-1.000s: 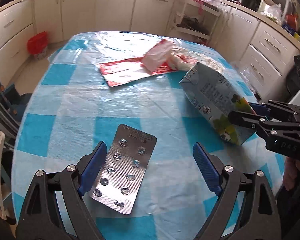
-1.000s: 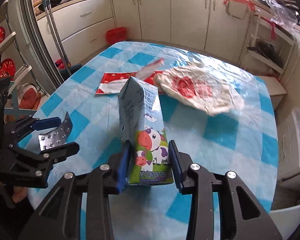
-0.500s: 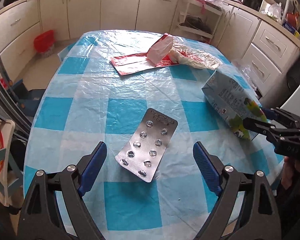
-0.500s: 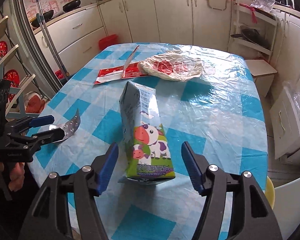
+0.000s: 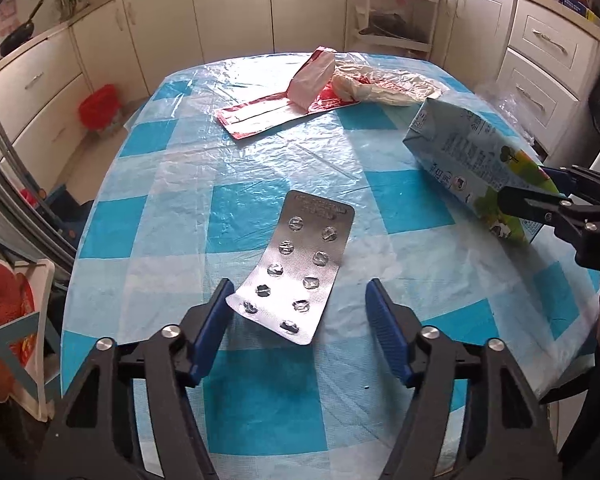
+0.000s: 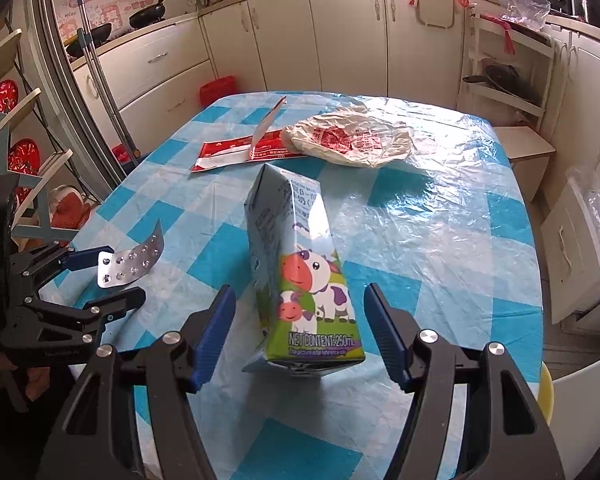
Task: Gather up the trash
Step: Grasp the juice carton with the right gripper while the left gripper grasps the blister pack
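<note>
My left gripper (image 5: 300, 320) is closing, its blue pads either side of the near end of the blister pack (image 5: 300, 276); the left pad looks just at the pack's corner, the right pad clear of it. From the left wrist view the pack reads as a long strip of foil, its long axis running away from me toward the far edge of the table (image 5: 172, 184). Only the right wrist view shows that it curves upward, its far end lifted off the cloth. My right gripper (image 6: 300, 332) stands spread, pads apart from the milk carton (image 6: 300, 272), which sits upright between them near the table's near edge, cow print facing me. The left view shows its side panel with small print instead. Toward the far edge lie a red wrapper (image 5: 272, 112) and a crumpled plastic bag (image 6: 348, 140), touching each other.
</note>
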